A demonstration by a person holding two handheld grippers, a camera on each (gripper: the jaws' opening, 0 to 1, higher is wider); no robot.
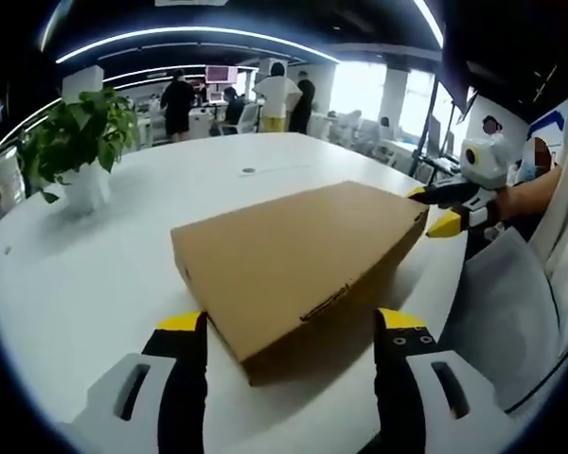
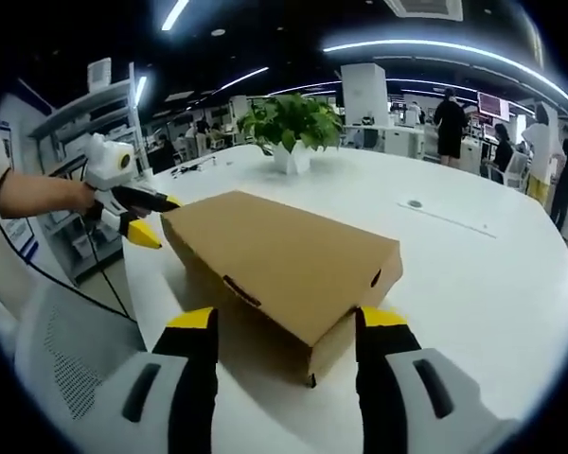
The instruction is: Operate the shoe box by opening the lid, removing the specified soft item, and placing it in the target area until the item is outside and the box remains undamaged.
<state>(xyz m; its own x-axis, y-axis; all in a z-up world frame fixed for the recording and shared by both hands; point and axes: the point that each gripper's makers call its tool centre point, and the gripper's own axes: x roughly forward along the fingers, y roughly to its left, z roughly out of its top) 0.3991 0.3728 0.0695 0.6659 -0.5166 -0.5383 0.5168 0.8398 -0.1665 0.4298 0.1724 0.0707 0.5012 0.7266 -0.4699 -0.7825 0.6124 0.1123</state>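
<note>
A closed brown cardboard shoe box (image 1: 298, 251) lies flat on the white table (image 1: 85, 274), its lid down. My left gripper (image 1: 292, 322) is open, its yellow-tipped jaws standing either side of the box's near corner. My right gripper (image 1: 434, 208) reaches in from the right, open, with its tips at the box's far right corner. In the right gripper view the box (image 2: 284, 251) sits just ahead of my open right gripper (image 2: 286, 320), whose jaws flank the nearest corner. There the left gripper (image 2: 156, 219), held by a hand, stands at the box's left corner. The soft item is hidden inside.
A leafy plant in a white pot (image 1: 80, 151) (image 2: 292, 128) stands on the table beyond the box. A grey chair back (image 1: 506, 303) (image 2: 66, 369) is at the table's edge. A small round port (image 2: 415, 203) sits in the tabletop. Several people (image 1: 276, 95) stand far behind.
</note>
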